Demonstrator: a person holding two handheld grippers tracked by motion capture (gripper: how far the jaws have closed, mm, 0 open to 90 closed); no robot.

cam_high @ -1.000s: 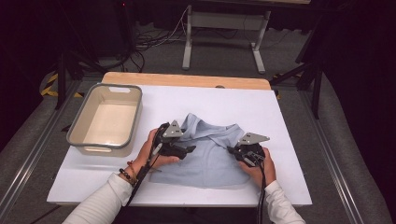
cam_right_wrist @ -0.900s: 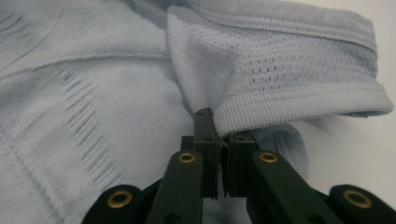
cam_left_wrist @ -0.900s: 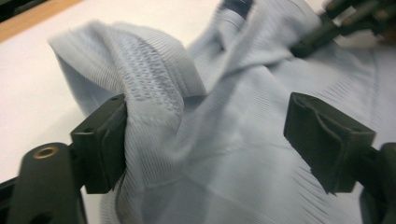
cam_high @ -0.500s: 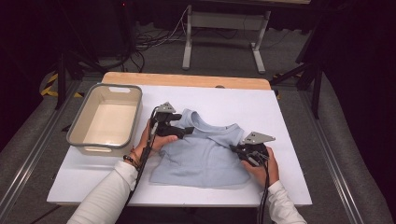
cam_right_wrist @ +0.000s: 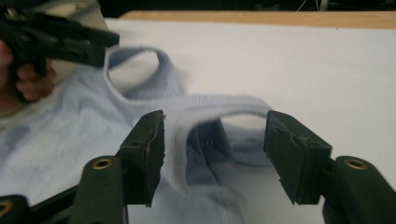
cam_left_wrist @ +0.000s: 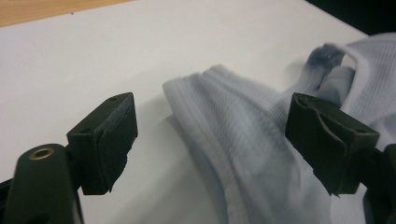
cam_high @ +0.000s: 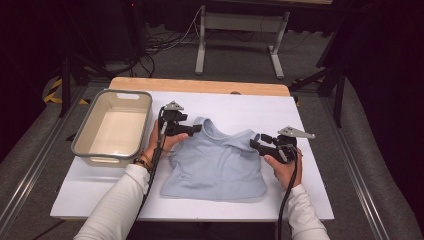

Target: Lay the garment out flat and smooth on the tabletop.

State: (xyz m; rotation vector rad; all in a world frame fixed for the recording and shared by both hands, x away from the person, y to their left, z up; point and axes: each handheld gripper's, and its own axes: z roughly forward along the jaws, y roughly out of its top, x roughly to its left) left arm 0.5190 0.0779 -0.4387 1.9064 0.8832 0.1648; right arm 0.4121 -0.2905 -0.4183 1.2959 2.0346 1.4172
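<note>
A light blue tank top (cam_high: 215, 165) lies flat on the white tabletop (cam_high: 240, 107), straps toward the far side. My left gripper (cam_high: 196, 129) hovers at its left shoulder. In the left gripper view this gripper (cam_left_wrist: 212, 119) is open; its jaws have just been closing a little, and the top's ribbed edge (cam_left_wrist: 243, 140) lies loose between them. My right gripper (cam_high: 256, 141) is at the right strap. In the right gripper view it (cam_right_wrist: 218, 135) is open; its jaws have just been opening, and the strap (cam_right_wrist: 219, 105) lies free between them.
A beige plastic bin (cam_high: 80, 137) stands on the table's left side, close to my left hand. A wooden strip (cam_high: 200, 85) runs along the table's far edge. White table shows to the right of the top and behind it.
The right gripper let go of the top and opened, drawing off to the right. The left gripper moved toward the far left, up to the shoulder. The top now lies spread wider.
</note>
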